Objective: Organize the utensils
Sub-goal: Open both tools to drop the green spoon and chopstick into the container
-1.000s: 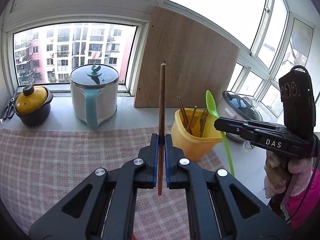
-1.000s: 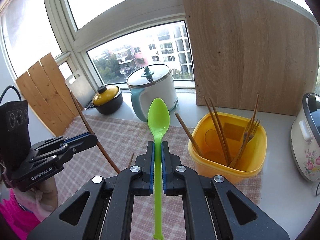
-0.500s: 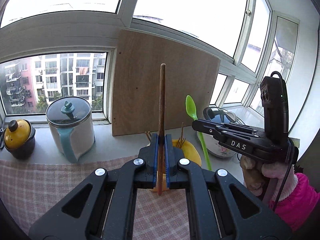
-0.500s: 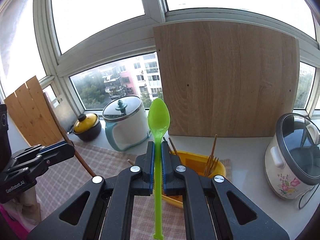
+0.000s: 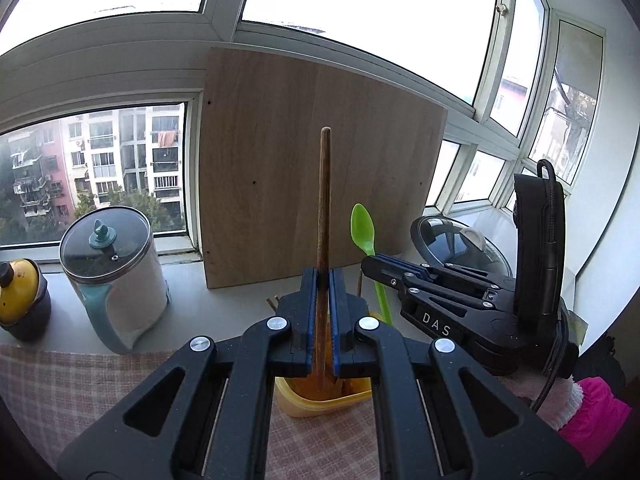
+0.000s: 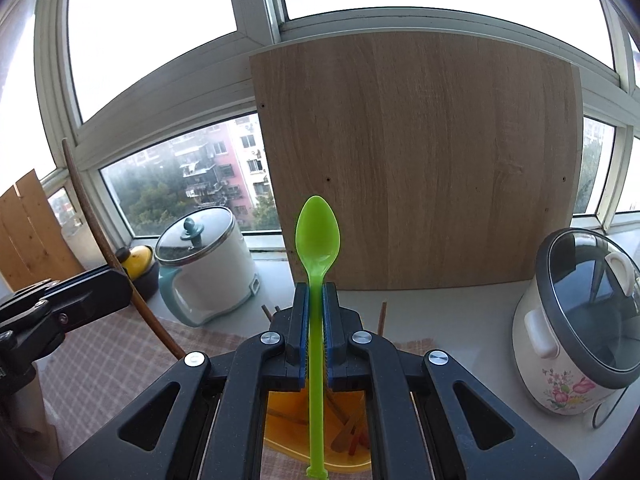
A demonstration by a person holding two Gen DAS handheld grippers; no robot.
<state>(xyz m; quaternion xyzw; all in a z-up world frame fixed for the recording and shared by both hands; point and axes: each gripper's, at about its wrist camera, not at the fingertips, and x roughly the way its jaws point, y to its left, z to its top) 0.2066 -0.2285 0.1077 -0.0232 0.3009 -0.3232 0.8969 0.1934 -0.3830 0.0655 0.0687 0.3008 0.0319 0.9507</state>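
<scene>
Two tools hover above the yellow bin (image 6: 280, 446), left tool (image 5: 322, 320) clenched on a wooden stick (image 5: 323, 216), right tool (image 6: 316, 328) on a green spoon (image 6: 317, 240); releasing together risks either glancing off the rim.

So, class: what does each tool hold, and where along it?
Left tool: wooden chopstick, gripped low on its shaft. Right tool: green spoon, mid-handle.
</scene>
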